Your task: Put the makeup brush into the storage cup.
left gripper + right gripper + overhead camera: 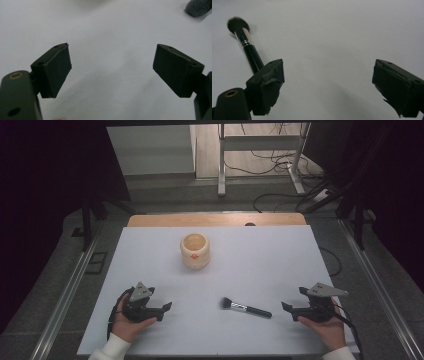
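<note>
Both hands rest on the white table [150, 260] at the near edge, one gripper each, pointing inward toward each other.

Left gripper [166, 307]: near left, jaws wide apart, nothing between them. Its own view shows bare table between the pads [56, 70], with the brush's bristle tip just in frame at the top right corner.

Right gripper [287, 306]: near right, jaws wide apart, holding nothing. In its own view the makeup brush [247, 45] lies flat ahead, handle end disappearing behind the left pad [268, 85]; whether it touches that pad I can't tell. From the high view the handle end sits close to the jaw tips but apart.

Makeup brush [246, 308]: flat on the table, near centre, between the two grippers and closer to the right one. Dark bristle head points left and slightly far, black handle runs right, silver ferrule between.

Round wooden pot [195, 250]: upright, open top, far of centre, well apart from brush and both grippers. Small orange mark on its near side.
</note>
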### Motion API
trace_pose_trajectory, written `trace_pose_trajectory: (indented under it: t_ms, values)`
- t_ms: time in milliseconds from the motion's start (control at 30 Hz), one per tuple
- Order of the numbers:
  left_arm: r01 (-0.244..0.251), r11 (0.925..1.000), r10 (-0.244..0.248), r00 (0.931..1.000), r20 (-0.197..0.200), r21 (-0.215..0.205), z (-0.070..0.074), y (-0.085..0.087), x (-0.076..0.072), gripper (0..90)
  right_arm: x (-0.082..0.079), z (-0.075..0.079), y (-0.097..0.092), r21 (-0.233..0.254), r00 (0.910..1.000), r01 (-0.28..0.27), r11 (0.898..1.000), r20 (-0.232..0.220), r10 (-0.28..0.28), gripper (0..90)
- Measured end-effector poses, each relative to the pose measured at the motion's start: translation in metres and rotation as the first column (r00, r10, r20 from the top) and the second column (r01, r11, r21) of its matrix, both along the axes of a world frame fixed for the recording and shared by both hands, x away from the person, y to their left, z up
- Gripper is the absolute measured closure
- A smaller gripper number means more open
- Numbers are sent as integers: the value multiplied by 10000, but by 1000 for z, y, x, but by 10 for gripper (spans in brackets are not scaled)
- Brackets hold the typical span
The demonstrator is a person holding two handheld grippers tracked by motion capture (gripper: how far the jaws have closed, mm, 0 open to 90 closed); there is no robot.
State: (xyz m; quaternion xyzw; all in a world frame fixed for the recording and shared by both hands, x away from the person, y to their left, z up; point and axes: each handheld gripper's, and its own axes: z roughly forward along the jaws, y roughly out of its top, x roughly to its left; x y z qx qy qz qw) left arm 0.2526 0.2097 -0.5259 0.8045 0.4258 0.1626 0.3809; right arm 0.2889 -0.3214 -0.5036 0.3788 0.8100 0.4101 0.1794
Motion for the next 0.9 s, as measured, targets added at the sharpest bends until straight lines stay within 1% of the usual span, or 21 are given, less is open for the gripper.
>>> trace_pose_trajectory:
  t_ms: [200, 267, 333, 500, 733, 900]
  values:
    - [7, 10000, -7, 10000, 17, -76, 0, -1, 1, 154, 1, -2, -2, -41, 10000, -1, 10000, -78, 1, 113]
    - [21, 10000, -21, 10000, 22, -71, 0, -1, 1, 154, -1, -2, -2, -134, 10000, -12, 9999, -76, 11, 113]
    - [96, 10000, -96, 9999, 69, -4, 0, -1, 1, 154, -2, -1, -2, -129, 10000, -15, 9999, -42, 14, 114]
    - [158, 9998, -157, 9998, 145, -102, 2, -1, -1, 153, -2, 0, 0, -153, 10000, -18, 9999, -90, 16, 118]
    - [130, 9999, -129, 9998, 131, -77, 2, 0, -2, 152, 0, 1, 1, -235, 9999, -56, 9997, -105, 53, 122]
    - [139, 9999, -139, 9998, 141, 12, 2, -1, -2, 152, -1, 2, 1, -252, 9998, -173, 9995, -94, 171, 135]
